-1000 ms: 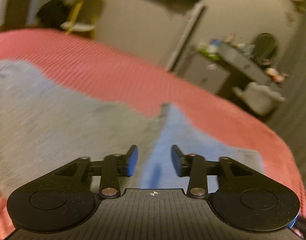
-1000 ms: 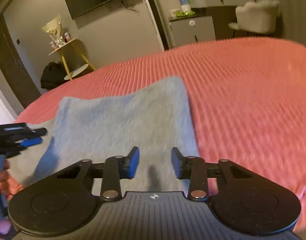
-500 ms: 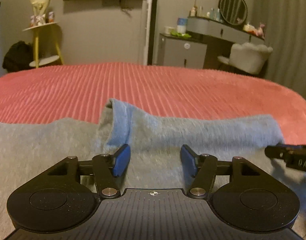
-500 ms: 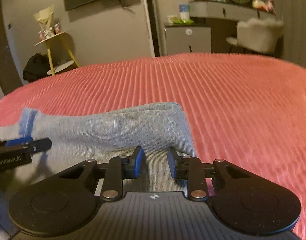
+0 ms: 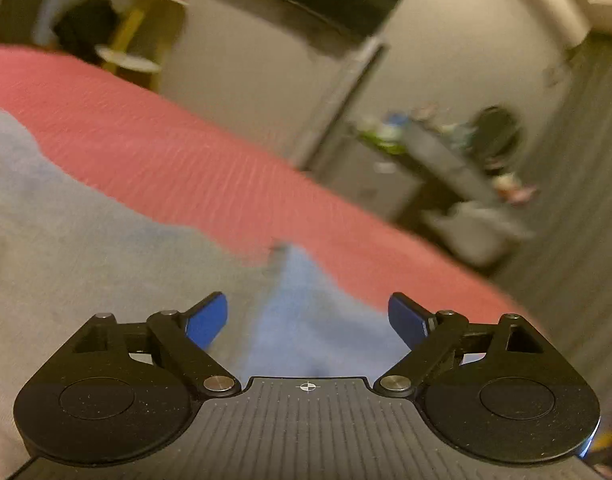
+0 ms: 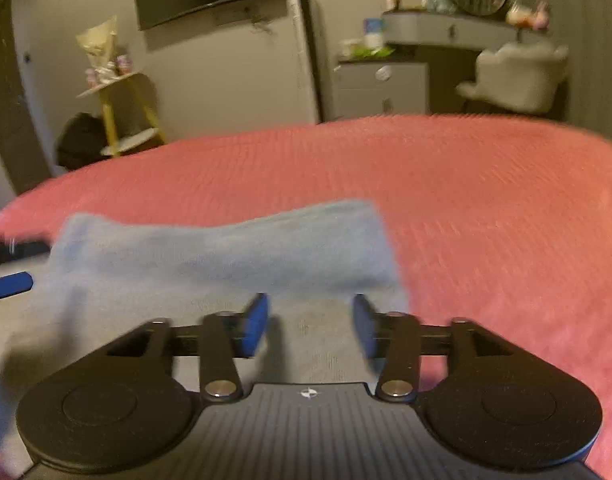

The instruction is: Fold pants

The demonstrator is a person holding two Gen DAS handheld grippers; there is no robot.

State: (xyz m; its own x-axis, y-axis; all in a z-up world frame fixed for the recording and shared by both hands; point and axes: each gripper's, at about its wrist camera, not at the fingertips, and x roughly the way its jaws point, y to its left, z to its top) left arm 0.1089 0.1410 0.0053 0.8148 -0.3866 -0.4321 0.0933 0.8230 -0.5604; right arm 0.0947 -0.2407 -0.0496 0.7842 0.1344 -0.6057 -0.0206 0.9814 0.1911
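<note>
Soft grey pants (image 6: 233, 248) – ribbed bedspread (image 6: 486, 208).

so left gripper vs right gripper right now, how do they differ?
Opening: the left gripper has its jaws spread wide; the right gripper has a clearly narrower gap, though open too.
View: the left camera is rolled, so the red bed slants; the right view sits near level.
Shared: both are empty, hang over the grey pants, and have blue pads.
</note>
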